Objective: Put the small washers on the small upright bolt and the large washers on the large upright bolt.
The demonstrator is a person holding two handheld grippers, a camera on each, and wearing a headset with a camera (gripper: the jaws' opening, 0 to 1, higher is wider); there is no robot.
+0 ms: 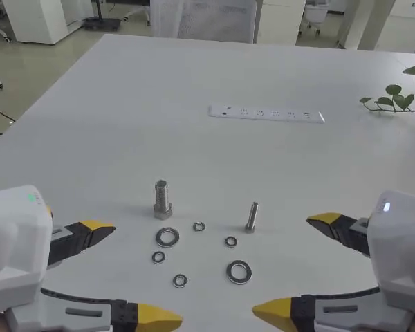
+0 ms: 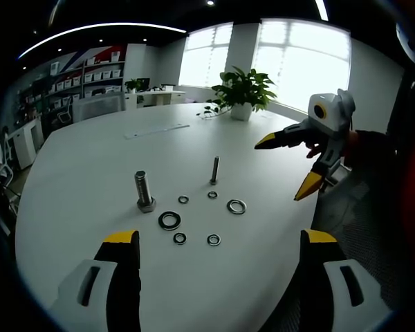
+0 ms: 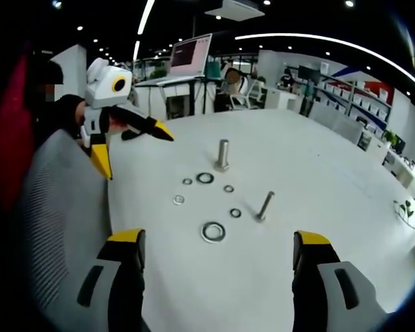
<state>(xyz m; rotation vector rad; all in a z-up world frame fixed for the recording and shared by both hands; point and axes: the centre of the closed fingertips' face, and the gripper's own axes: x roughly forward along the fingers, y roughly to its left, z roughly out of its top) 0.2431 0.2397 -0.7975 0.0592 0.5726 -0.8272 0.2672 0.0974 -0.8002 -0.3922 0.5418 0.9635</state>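
White table (image 1: 194, 124); L hand-held gripper (image 1: 148, 272), R hand-held gripper (image 1: 281, 265) both apart, empty.

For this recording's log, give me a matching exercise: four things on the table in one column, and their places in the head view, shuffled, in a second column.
Things:
1. large bolt
2. small bolt
3. power strip
4. plant leaves

Places in the head view:
A. lying flat, farther across the table than both bolts
B. upright, at the left of the washers
C. upright, at the right of the washers
D. at the table's right edge

Pairs: 1-B, 2-C, 3-A, 4-D.
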